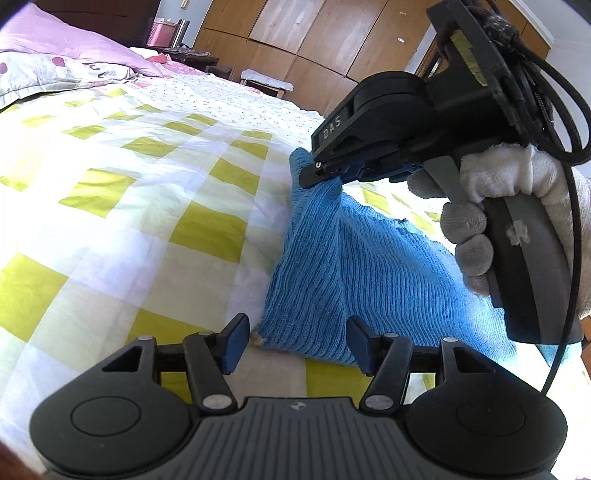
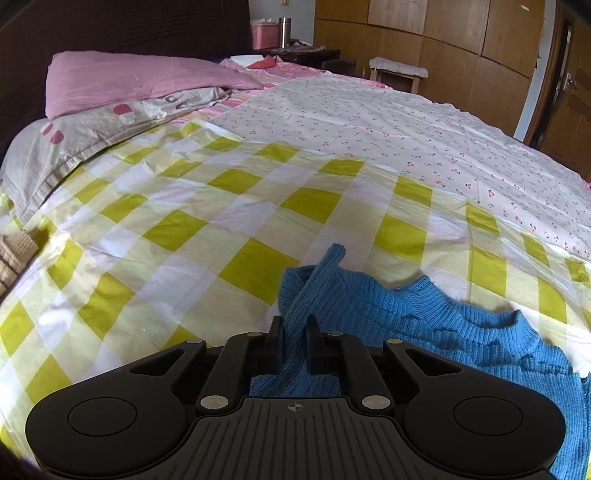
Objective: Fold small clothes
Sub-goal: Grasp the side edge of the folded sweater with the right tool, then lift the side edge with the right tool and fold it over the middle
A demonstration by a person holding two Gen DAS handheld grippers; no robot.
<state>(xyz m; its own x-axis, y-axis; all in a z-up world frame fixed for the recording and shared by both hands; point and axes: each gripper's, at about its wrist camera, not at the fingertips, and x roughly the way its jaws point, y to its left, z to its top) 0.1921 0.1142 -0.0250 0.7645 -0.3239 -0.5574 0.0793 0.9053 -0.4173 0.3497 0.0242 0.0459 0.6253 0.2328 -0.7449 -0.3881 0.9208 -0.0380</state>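
Observation:
A small blue knitted sweater point(image 1: 369, 266) lies on the yellow-checked bedspread point(image 1: 129, 206). My right gripper point(image 1: 321, 173), held by a white-gloved hand point(image 1: 476, 206), is shut on a corner of the sweater and holds it lifted into a peak. In the right wrist view a strip of the blue sweater point(image 2: 424, 317) is pinched between the right gripper point(image 2: 295, 339) fingers and sticks out past them. My left gripper point(image 1: 295, 341) is open. Its blue pads point(image 1: 234, 343) stand either side of the sweater's near lower corner, and no pad presses on the cloth.
Pink and patterned pillows point(image 2: 122, 88) lie at the head of the bed. A cherry-print sheet point(image 2: 424, 140) covers the far half. Beyond the bed stand wooden wardrobes point(image 2: 443, 33), a small stool point(image 2: 399, 70) and a bedside table with a pink box point(image 2: 264, 35).

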